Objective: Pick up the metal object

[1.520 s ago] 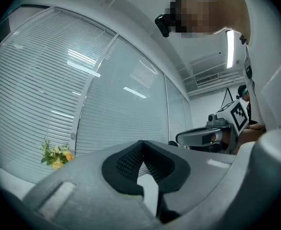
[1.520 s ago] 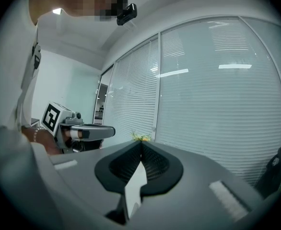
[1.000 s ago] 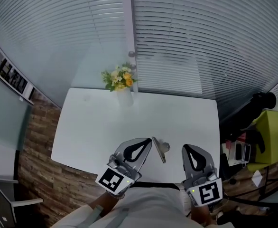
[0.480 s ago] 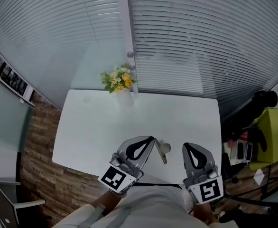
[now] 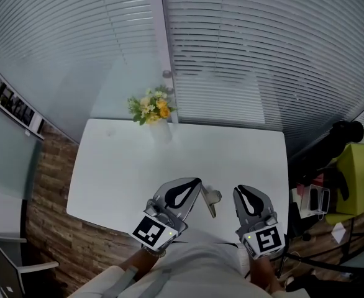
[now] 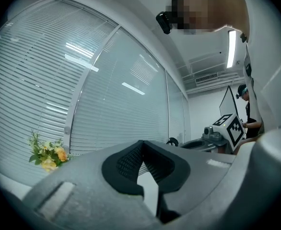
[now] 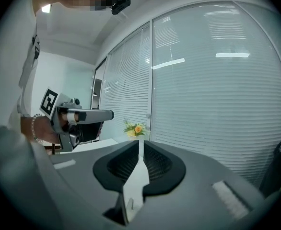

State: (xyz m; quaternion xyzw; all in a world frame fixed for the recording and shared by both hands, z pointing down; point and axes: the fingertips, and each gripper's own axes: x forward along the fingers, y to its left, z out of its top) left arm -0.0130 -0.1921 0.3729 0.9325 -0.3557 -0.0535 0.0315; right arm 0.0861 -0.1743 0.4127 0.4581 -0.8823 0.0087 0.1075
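Observation:
The metal object (image 5: 210, 198), a silvery flat piece with a small knob, lies on the white table (image 5: 126, 166) near its front edge, between my two grippers. My left gripper (image 5: 197, 182) is just to its left, apart from it, with its tips (image 6: 141, 143) meeting on nothing. Just right of the object is my right gripper (image 5: 239, 191). Its jaws are opening, with a narrow slit between the tips (image 7: 140, 140) and nothing in it. Neither gripper view shows the object.
A vase of yellow flowers (image 5: 150, 109) stands at the table's back edge before the blinds. Brick-pattern floor lies left of the table. At the right are a green box (image 5: 356, 172) and dark clutter. A person (image 6: 246, 109) stands far right in the left gripper view.
My right gripper has shifted slightly left, closer to the metal object. The left gripper and the object have stayed about where they were.

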